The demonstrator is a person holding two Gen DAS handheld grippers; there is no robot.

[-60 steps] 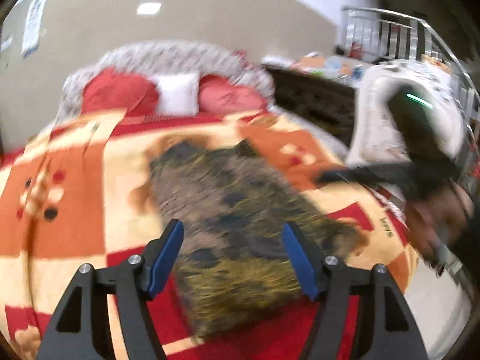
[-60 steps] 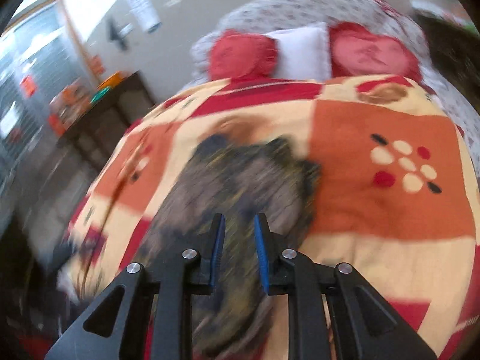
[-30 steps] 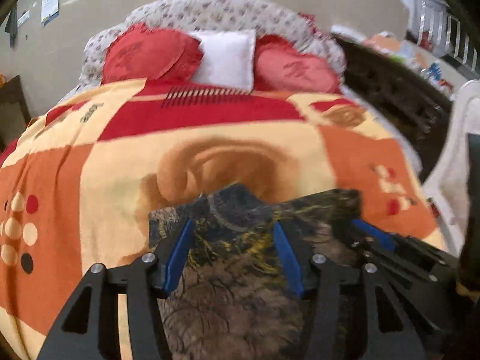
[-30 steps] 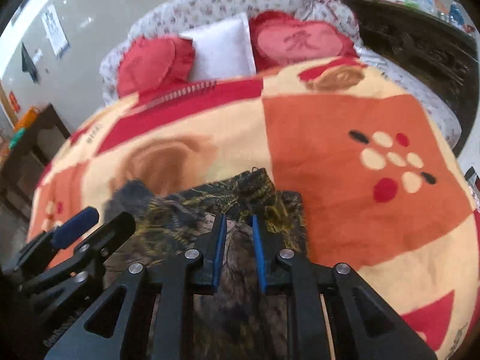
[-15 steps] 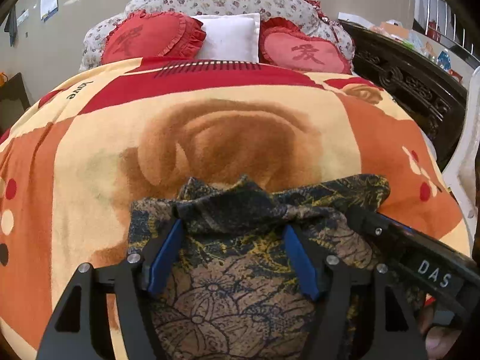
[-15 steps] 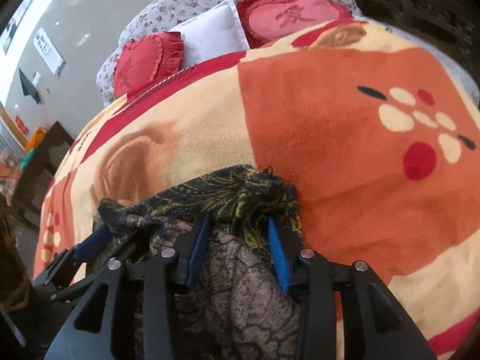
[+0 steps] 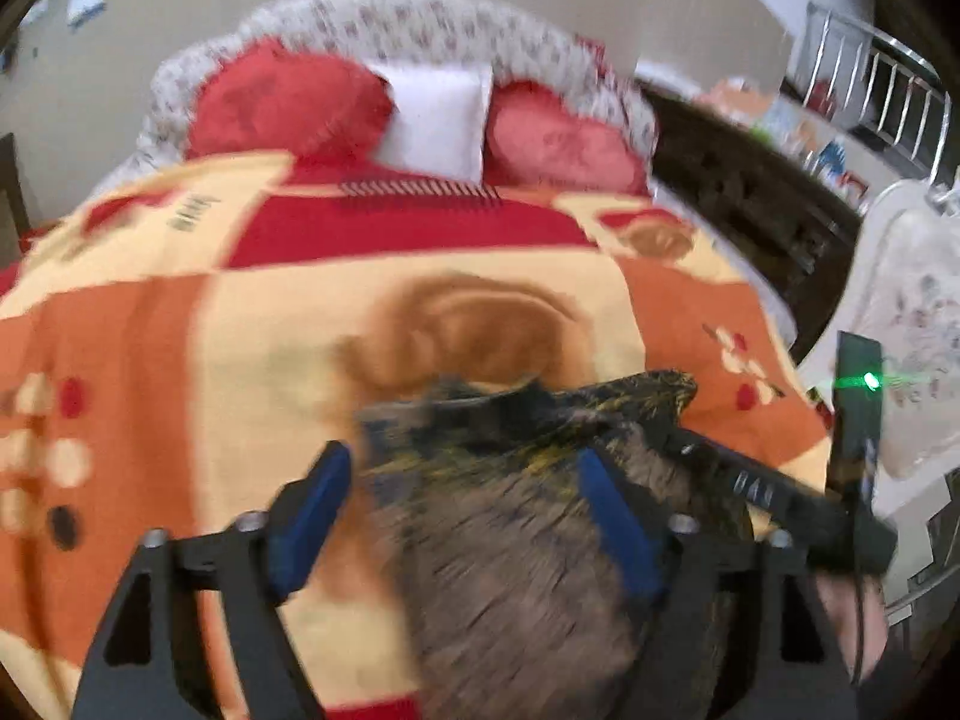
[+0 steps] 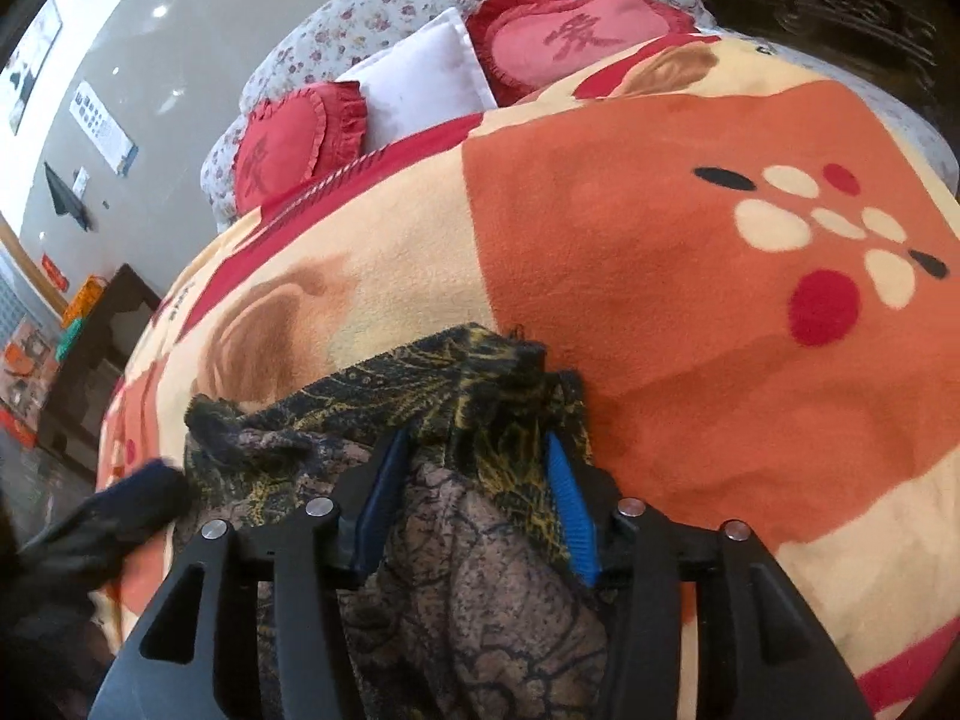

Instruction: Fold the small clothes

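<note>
A small dark garment with a brown and yellow floral print lies on the bed blanket, its far edge folded over. It also shows in the right wrist view. My left gripper is open, its blue pads spread wide over the left part of the garment; the view is blurred. My right gripper is open, its blue pads astride the garment's right folded edge, resting on the cloth. The right gripper's body shows in the left wrist view. The left gripper's blue tip shows in the right wrist view.
The bed is covered by an orange, cream and red blanket. Two red heart cushions and a white pillow lie at the floral headboard. A dark wooden cabinet and a white chair stand to the right.
Both grippers carried the garment's edge forward and laid it down; the right jaws opened. The left gripper has since pulled back and leftward, its view now blurred.
</note>
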